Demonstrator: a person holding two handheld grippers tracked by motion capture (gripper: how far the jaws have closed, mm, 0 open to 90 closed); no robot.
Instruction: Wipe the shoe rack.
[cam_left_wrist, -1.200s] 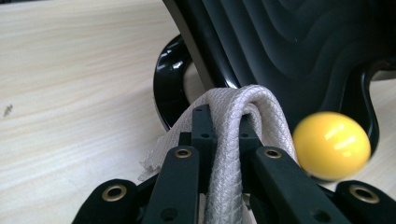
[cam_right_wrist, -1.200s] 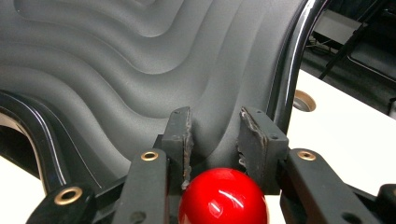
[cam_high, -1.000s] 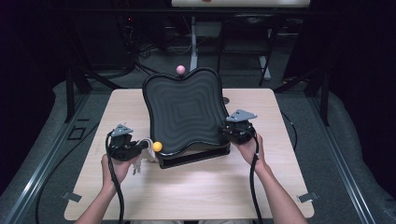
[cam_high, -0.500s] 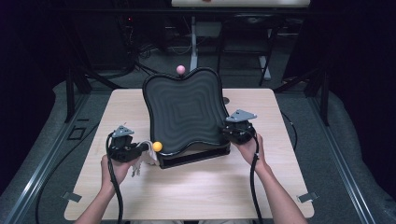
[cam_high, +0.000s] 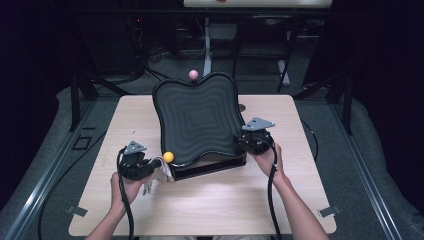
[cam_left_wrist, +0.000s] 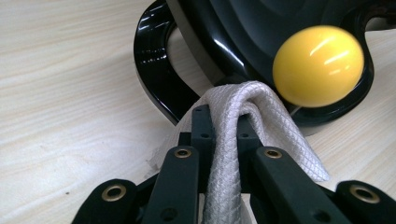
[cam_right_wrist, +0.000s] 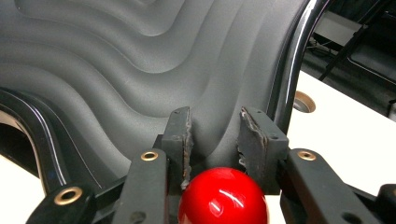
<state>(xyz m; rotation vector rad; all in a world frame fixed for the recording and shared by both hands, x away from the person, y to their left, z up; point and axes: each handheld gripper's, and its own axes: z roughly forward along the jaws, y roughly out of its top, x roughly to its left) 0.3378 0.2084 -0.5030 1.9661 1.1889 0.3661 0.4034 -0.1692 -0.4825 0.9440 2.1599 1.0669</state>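
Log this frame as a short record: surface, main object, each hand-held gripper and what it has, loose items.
surface: light wooden table
main object: black wavy tray, tilted up, far edge raised
knobs: yellow ball at its near left corner, pink ball at its far edge, red ball at its right
left hand-held gripper: shut on white cloth, beside the yellow ball
right hand-held gripper: jaws clamped on the red ball
loose items: none apart from the cloth

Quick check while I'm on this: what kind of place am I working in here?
Probably a lab recording station, not a home: a light wooden table fenced by a dark metal frame, cables and equipment stands on the floor behind, and blacked-out surroundings.
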